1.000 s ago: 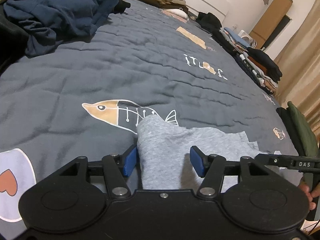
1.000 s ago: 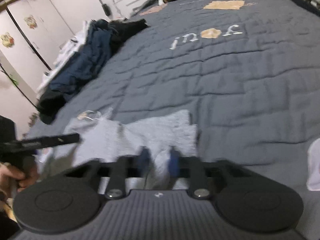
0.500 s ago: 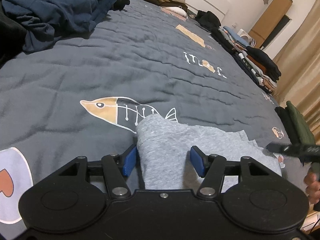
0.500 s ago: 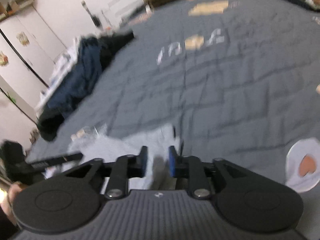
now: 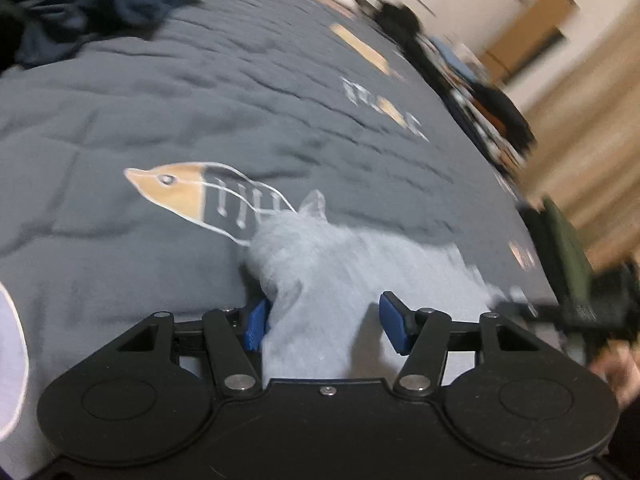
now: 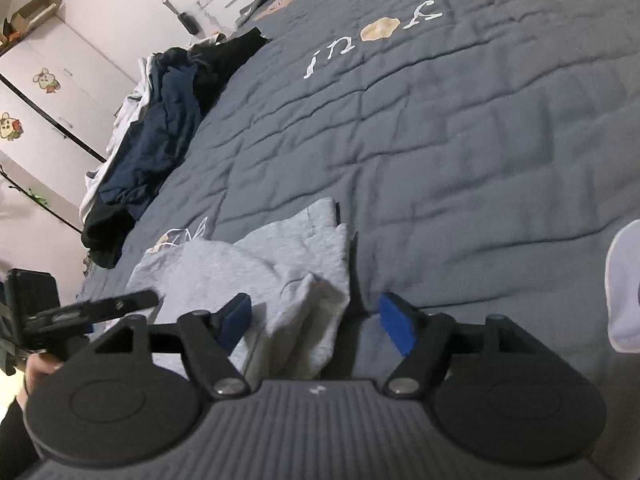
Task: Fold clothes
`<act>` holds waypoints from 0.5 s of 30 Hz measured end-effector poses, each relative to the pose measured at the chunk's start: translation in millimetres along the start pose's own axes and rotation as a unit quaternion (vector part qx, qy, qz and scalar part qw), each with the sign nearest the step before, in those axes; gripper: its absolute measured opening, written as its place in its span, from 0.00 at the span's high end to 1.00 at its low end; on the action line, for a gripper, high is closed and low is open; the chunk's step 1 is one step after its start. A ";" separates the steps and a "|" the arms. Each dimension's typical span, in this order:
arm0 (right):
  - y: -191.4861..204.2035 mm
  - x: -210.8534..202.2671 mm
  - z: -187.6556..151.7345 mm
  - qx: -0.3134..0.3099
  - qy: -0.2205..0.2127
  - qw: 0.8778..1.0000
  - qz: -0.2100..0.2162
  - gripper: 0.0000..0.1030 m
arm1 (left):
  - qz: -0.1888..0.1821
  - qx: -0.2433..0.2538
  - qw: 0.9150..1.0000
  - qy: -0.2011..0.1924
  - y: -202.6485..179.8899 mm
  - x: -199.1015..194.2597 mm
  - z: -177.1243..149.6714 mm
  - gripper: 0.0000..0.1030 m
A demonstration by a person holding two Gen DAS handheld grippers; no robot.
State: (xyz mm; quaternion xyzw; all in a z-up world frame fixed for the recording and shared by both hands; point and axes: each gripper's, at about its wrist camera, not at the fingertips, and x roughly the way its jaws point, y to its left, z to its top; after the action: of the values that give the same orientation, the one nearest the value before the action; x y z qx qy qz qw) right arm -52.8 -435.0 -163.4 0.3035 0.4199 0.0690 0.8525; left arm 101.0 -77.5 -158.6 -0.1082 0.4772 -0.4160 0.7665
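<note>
Nearest the right gripper (image 6: 316, 322), a bunched edge of the grey garment (image 6: 296, 264) lies between its blue pads (image 6: 394, 326), which stand wide apart and clear of the cloth; the jaws have just been opening, so this reads as a release of a corner laid down on the quilt (image 6: 460, 152). The loose ridge of cloth rising between the jaws suggests the edge has been set down rather than smoothed.

In the left gripper (image 5: 322, 320) the same grey garment (image 5: 340, 276) fills the gap at about half width. Its left pad (image 5: 254, 322) touches the cloth; the right pad (image 5: 394, 322) looks just clear of it, though blur makes it hard to say whether it is pinching or only straddling the fabric. Probably it is there to steady this end while the other is let go.

The garment lies flat on the quilt just ahead of both claws, its long axis running from one gripper to the other, with a narrow end pointing away from the left claw toward the fish print (image 5: 200, 196).

Further out, beyond the left gripper and to its left, an unfolded dark clothes pile (image 6: 152, 148) waits; far to its right sits a folded stack (image 5: 492, 120).
</note>
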 end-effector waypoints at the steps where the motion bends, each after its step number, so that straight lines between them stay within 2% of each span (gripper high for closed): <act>1: 1.2 -1.3 0.1 -0.001 0.001 1.000 0.003 0.29 | -0.005 -0.006 1.000 0.001 3.1 0.1 0.1 0.46; 6: -7.8 -1.3 3.1 0.024 0.002 1.000 0.019 0.29 | -0.018 -0.036 0.999 -0.012 9.9 10.2 -1.2 0.46; 9: -3.9 2.1 1.7 0.018 -0.004 1.000 0.014 0.27 | -0.030 -0.048 0.998 -0.016 10.8 16.9 3.2 0.48; 10: -2.1 3.0 1.3 0.013 -0.006 1.000 0.014 0.27 | -0.035 -0.057 0.998 -0.017 12.3 18.3 5.4 0.54; 11: -2.5 3.0 0.9 0.014 -0.008 1.000 0.020 0.27 | -0.040 -0.065 0.997 -0.017 13.9 19.6 7.6 0.70; 12: -3.1 3.2 0.6 0.016 -0.011 0.999 0.026 0.32 | -0.041 -0.063 0.997 -0.020 13.0 19.2 8.1 0.79; 13: -4.4 4.2 1.2 0.023 -0.011 0.999 0.035 0.38 | -0.041 -0.058 0.997 -0.022 11.6 18.3 8.3 0.81; 14: -3.8 6.1 2.2 0.029 -0.009 0.999 0.040 0.65 | -0.039 -0.039 0.998 -0.027 6.1 16.3 8.6 0.86; 15: -3.3 7.9 3.2 0.035 -0.007 0.998 0.044 0.80 | -0.037 -0.022 0.999 -0.033 0.3 13.5 9.1 0.88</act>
State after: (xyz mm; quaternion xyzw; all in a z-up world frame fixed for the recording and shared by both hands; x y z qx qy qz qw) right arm -45.8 -436.2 -169.2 0.3521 0.4024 0.0900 0.8402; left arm 111.3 -89.4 -162.6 -0.1561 0.4567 -0.4297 0.7632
